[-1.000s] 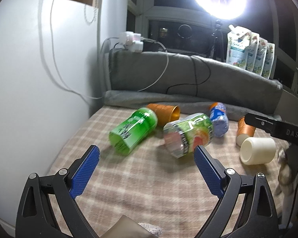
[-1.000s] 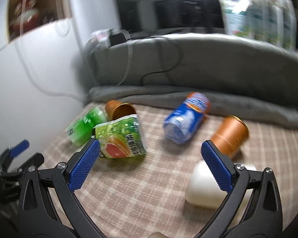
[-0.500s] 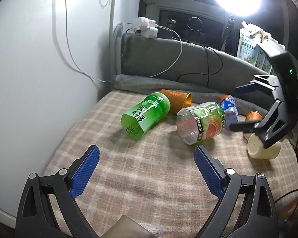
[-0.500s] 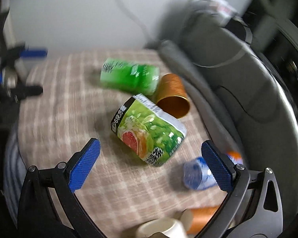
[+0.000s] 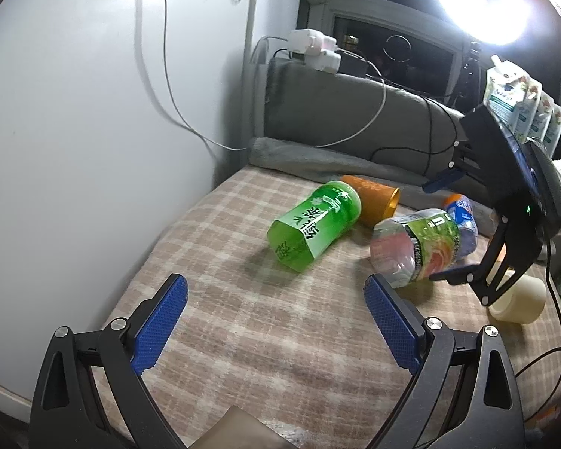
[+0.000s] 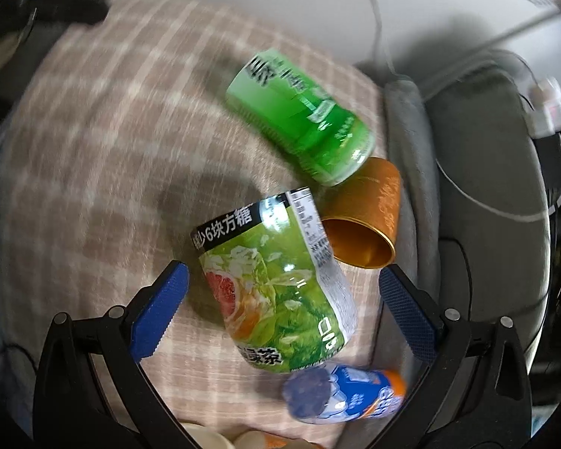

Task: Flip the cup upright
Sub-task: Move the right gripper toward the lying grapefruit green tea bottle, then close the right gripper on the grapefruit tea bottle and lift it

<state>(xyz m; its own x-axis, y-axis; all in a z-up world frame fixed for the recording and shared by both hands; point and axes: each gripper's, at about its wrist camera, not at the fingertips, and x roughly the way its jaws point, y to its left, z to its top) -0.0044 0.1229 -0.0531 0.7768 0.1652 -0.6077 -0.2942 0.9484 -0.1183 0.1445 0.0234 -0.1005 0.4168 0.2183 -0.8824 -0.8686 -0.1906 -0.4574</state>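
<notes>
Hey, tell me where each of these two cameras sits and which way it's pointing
Left wrist: low at the bed's near edge, facing the headboard; its open left gripper frames the plaid blanket; the right gripper shows at right.
Right wrist: above, looking down; open right gripper straddles the grapefruit cup.
Shared: grapefruit cup, green cup, orange cup.

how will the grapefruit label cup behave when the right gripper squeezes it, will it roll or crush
The grapefruit label cup lies on its side on soft plaid cloth, so it may roll a little. Its clear thin-looking wall suggests it is light and could dent. The right gripper is open around it.
</notes>
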